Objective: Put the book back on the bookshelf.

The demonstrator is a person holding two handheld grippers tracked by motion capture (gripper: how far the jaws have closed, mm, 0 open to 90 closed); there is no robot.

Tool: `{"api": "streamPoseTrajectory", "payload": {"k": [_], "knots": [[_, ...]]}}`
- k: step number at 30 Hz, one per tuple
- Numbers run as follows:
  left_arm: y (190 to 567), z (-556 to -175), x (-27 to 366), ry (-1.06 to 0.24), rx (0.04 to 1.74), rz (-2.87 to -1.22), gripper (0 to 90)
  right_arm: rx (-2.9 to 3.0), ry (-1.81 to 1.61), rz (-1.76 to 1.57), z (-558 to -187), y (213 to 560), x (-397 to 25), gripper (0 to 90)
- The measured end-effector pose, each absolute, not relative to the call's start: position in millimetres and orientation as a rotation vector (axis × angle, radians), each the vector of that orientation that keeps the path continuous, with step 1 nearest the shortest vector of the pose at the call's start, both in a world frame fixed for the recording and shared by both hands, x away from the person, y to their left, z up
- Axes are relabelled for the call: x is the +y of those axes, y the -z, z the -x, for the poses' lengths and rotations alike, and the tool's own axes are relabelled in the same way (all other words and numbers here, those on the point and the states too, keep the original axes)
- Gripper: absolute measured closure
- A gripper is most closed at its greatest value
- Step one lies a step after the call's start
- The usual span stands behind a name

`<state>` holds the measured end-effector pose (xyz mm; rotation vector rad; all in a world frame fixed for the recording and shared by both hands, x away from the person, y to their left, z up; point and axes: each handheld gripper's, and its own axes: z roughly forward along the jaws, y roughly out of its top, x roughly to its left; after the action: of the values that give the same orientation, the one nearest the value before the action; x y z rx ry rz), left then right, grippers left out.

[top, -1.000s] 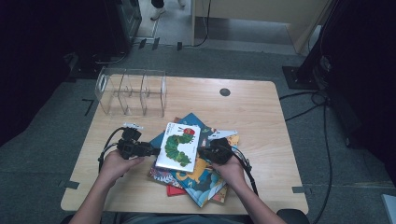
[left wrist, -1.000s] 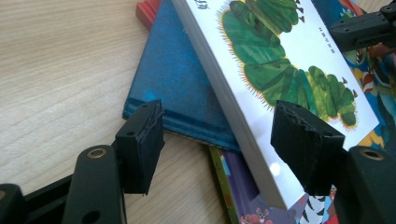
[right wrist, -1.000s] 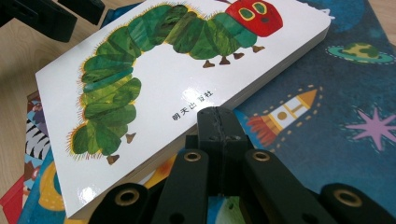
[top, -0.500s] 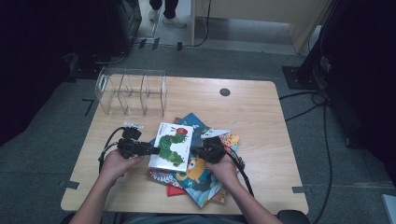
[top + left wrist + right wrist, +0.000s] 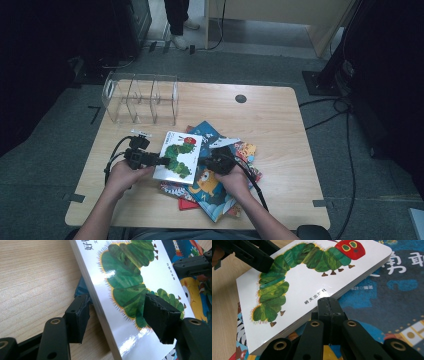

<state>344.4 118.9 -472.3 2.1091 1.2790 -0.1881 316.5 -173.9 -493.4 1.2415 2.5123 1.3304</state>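
Two grippers on the book (image 5: pixel 179 156): left gripper (image 5: pixel 120 315) jaws spread astride its edge for grip; right gripper (image 5: pixel 328 306) jaws pressed together, levering underneath.

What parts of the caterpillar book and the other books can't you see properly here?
- Caterpillar book: its head end is cut off by the top edge of the left gripper view.
- Books underneath: in the high view their covers are mostly hidden by the caterpillar book and the person's hands.
- Clear organizer: too small in the high view to tell what it holds.
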Motion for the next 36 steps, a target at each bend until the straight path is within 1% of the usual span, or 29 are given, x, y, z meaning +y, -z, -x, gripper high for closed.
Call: {"api": "streamPoseTrajectory", "payload": {"k": [3, 11, 15, 17, 27, 33, 34, 36], "knots": [[472.1, -344.5, 118.8, 0.181, 1.287, -2.115, 39.1, 2.511, -1.332, -1.241, -316.7, 493.6, -171.0, 90.0], [473.3, -346.6, 123.9, 0.216, 1.325, -2.111, 37.3, 2.520, -1.330, -1.241, -317.5, 493.1, -166.6, 90.0], [476.5, -349.3, 125.4, 0.273, 1.341, -2.090, 37.0, 2.524, -1.332, -1.236, -318.3, 493.1, -163.7, 90.0], [477.6, -350.1, 126.0, 0.278, 1.344, -2.086, 35.2, 2.528, -1.323, -1.228, -318.4, 492.6, -159.9, 90.0], [474.4, -355.2, 127.4, 0.299, 1.381, -2.094, 38.1, 2.534, -1.312, -1.225, -318.7, 491.9, -156.3, 90.0], [472.2, -357.0, 131.3, 0.322, 1.401, -2.075, 42.4, 2.532, -1.307, -1.222, -318.6, 491.8, -155.8, 90.0], [474.0, -357.0, 131.2, 0.341, 1.417, -2.076, 40.9, 2.536, -1.306, -1.214, -318.4, 491.8, -154.8, 90.0], [475.3, -355.2, 132.2, 0.329, 1.405, -2.069, 40.6, 2.536, -1.302, -1.207, -318.3, 491.6, -153.8, 90.0]]}}
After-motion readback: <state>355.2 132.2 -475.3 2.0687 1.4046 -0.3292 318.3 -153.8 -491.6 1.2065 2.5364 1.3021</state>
